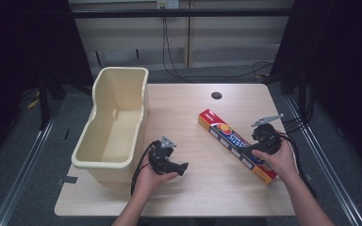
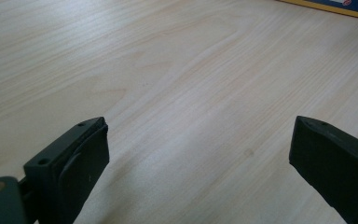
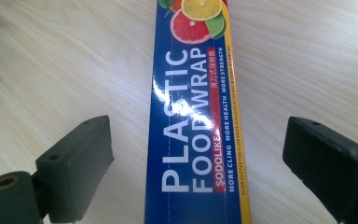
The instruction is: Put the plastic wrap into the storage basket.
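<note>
Straddling the plastic wrap box (image 3: 196, 121) with right gripper (image 3: 198, 158) jaws wide open, not touching it, left gripper (image 2: 200, 154) open and empty over bare table (image 2: 168, 70), beside cream bin (image 1: 115, 117)

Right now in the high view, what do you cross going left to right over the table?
Bin → left tongs → wrap box → right tongs, open over the box's near half.
</note>
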`<state>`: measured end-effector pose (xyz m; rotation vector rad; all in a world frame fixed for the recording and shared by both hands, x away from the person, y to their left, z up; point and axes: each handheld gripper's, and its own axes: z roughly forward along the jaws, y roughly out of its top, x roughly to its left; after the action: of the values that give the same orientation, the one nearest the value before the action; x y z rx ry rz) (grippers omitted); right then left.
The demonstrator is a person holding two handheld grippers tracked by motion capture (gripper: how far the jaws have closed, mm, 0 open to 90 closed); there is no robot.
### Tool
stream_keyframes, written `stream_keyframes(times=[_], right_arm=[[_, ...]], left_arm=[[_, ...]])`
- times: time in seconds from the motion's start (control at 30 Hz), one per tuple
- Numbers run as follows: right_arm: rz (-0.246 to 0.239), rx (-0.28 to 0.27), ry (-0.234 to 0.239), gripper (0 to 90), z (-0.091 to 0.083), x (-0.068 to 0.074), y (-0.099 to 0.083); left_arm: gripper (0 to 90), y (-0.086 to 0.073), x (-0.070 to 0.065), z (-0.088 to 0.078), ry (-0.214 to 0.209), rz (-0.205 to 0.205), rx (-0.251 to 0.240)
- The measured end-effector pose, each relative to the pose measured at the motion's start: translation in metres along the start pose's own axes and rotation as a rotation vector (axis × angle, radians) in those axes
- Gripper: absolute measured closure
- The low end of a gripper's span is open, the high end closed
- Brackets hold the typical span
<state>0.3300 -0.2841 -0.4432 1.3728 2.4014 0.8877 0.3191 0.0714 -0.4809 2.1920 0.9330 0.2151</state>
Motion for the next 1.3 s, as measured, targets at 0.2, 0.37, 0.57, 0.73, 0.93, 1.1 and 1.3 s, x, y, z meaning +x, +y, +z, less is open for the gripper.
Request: stream_keyframes(times=[0.2, 0.37, 0.57, 0.73, 0.93, 1.1, 1.3], right_arm=[[0.002, 0.017, -0.005, 8.8, 0.006, 0.002, 0.001], [0.004, 0.024, -0.001, 11.0, 0.011, 0.003, 0.001], [0.007, 0.050, -0.019, 13.5, 0.022, 0.002, 0.001], [0.015, 0.073, -0.039, 16.5, 0.030, 0.004, 0.001], [0.018, 0.091, -0.046, 19.3, 0.037, 0.006, 0.003], [0.001, 0.109, -0.072, 24.7, 0.040, 0.009, 0.005], [-0.008, 0.136, -0.073, 38.7, 0.041, 0.008, 0.003]], left_arm=[[4.7, 0.001, -0.001, -0.001, -0.017, 0.003, 0.012], [4.7, 0.001, -0.001, 0.000, -0.012, 0.000, 0.012], [4.7, 0.002, 0.000, 0.000, -0.024, 0.001, 0.019], [4.7, 0.002, 0.000, 0.001, -0.030, -0.008, 0.019], [4.7, 0.002, 0.000, 0.002, -0.027, -0.020, 0.005], [4.7, 0.002, 0.001, -0.001, -0.017, -0.004, 0.019], [4.7, 0.001, 0.001, 0.000, -0.017, -0.001, 0.020]])
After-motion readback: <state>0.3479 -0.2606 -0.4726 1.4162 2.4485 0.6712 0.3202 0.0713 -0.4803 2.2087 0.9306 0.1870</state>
